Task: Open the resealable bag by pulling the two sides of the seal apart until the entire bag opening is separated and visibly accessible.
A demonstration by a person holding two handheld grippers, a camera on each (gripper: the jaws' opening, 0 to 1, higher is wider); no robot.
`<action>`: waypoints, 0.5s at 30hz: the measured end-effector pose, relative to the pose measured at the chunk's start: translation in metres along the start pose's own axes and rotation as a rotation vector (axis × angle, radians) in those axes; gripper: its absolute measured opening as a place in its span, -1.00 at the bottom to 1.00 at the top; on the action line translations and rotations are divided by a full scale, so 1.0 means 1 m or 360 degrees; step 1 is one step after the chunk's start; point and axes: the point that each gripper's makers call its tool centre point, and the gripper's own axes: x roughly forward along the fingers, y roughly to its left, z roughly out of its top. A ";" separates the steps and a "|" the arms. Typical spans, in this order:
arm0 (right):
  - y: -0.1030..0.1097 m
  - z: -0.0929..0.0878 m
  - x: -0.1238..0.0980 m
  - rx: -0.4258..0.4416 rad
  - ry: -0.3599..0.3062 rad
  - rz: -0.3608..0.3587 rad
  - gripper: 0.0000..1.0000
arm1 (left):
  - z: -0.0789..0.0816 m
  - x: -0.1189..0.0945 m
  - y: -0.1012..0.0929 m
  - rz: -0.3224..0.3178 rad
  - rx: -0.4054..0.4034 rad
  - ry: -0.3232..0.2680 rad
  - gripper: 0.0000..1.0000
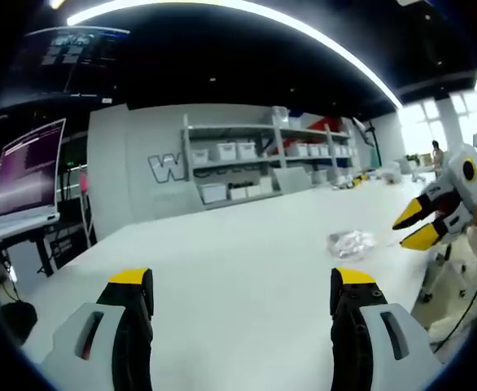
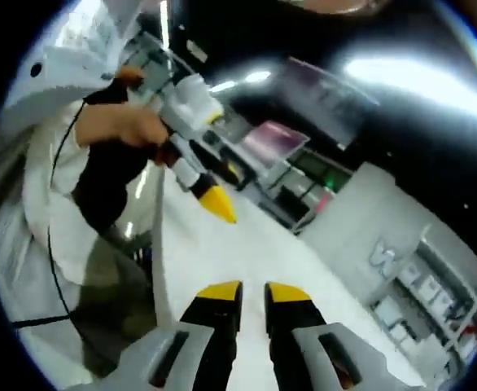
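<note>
Your left gripper (image 1: 242,285) hovers over the white tabletop (image 1: 247,261) with its yellow-tipped fingers (image 1: 130,281) spread wide and nothing between them. The resealable bag (image 1: 351,242) lies crumpled on the tabletop ahead and to the right of those fingers, well apart from them, near the table's far right edge. Your right gripper (image 1: 417,224) enters that view from the right, raised just beside the bag but not touching it, its yellow tips slightly parted. In the right gripper view, your right gripper's (image 2: 253,292) fingers (image 2: 220,295) stand close together with only a narrow gap, holding nothing. The left gripper (image 2: 214,201) appears there at upper left, held by your hand (image 2: 120,122). Shelves (image 1: 263,159) with white bins line the back wall.
</note>
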 end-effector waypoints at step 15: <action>-0.020 0.000 0.002 0.0126 0.0100 -0.0063 -0.67 | 0.002 -0.001 -0.007 -0.0026 -0.0004 -0.0018 0.78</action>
